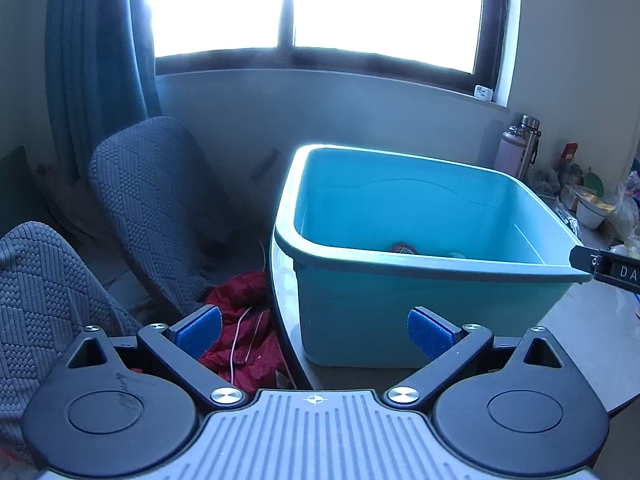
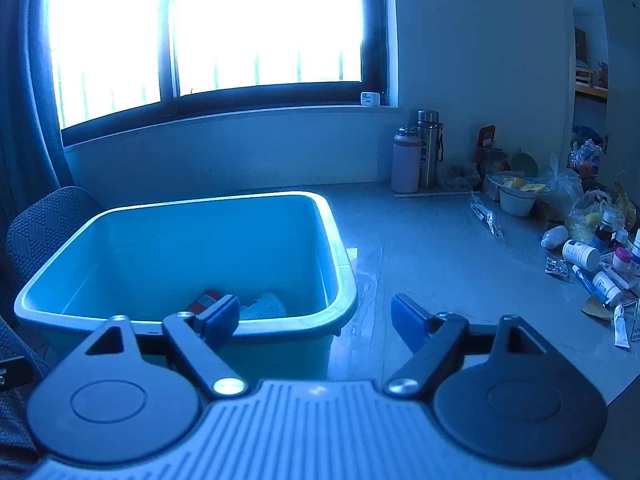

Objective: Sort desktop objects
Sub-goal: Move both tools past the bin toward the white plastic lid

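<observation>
A teal plastic tub [image 1: 440, 304] [image 2: 340, 280] stands on the grey table [image 2: 440, 248]. Inside it lie a red-labelled can [image 2: 206, 301] [image 1: 404, 248] and a pale cup [image 2: 268, 306] on its side. My left gripper [image 1: 314, 332] is open and empty, held in front of the tub's near left corner. My right gripper [image 2: 316, 320] is open with nothing between its blue pads, hovering over the tub's near right corner. A black part of the right gripper [image 1: 608, 268] shows at the left wrist view's right edge. Small bottles and tubes [image 2: 588, 260] lie scattered at the table's right.
Two flasks [image 2: 416, 152], a bowl [image 2: 516, 196], bags and packets crowd the table's back right. Two grey-covered chairs [image 1: 160, 208] stand left of the table, with a red cloth [image 1: 244, 332] on the floor beside it. A bright window fills the back wall.
</observation>
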### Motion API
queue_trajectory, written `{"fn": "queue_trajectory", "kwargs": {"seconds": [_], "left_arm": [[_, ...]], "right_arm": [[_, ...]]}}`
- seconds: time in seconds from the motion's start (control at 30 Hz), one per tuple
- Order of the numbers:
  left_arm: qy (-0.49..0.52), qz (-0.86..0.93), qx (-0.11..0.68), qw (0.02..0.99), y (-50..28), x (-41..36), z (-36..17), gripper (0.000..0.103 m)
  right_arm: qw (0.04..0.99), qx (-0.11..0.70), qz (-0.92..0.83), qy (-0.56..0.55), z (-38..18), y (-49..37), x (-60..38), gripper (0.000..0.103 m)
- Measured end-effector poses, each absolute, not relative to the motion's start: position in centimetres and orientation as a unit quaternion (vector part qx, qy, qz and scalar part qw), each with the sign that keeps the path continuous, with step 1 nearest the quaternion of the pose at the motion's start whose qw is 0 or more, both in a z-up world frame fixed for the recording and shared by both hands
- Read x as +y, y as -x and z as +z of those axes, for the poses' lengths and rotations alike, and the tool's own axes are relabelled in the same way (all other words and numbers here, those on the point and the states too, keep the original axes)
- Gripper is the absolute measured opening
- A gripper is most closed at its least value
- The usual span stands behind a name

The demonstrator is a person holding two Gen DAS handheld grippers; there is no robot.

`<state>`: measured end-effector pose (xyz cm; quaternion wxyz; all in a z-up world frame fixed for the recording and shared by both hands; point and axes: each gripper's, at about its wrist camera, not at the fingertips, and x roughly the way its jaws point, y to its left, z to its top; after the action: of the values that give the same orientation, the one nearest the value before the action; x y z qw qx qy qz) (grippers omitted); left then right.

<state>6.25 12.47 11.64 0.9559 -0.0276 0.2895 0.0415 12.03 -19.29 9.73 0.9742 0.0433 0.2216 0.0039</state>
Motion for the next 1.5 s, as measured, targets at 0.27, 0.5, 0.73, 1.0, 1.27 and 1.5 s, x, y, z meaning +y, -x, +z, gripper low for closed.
{"fn": "queue_trajectory", "kwargs": {"seconds": [0.27, 0.5, 0.73, 1.0, 1.27, 1.5], "left_arm": [[0.034, 0.059, 0.316, 0.946, -7.8, 14.2, 12.8, 0.101], [0.041, 0.069, 0.322, 0.943, -9.7, 15.8, 14.8, 0.101], [0.022, 0.075, 0.330, 0.941, -13.4, 16.2, 17.0, 0.101], [0.016, 0.068, 0.337, 0.939, -19.7, 16.4, 18.4, 0.101], [0.015, 0.064, 0.354, 0.933, -26.4, 15.6, 19.0, 0.101], [0.023, 0.079, 0.368, 0.926, -32.0, 16.2, 19.1, 0.101]], "right_arm": [[0.971, 0.234, 0.006, -0.048, 10.7, -12.4, -19.0, 0.095], [0.966, 0.252, 0.018, -0.049, 11.7, -14.3, -17.8, 0.097], [0.961, 0.270, 0.032, -0.046, 12.8, -17.9, -16.4, 0.098], [0.956, 0.286, 0.032, -0.052, 13.2, -22.7, -16.2, 0.098], [0.951, 0.303, 0.041, -0.055, 14.1, -28.5, -16.1, 0.098], [0.945, 0.318, 0.060, -0.041, 14.2, -33.0, -15.3, 0.098]]}}
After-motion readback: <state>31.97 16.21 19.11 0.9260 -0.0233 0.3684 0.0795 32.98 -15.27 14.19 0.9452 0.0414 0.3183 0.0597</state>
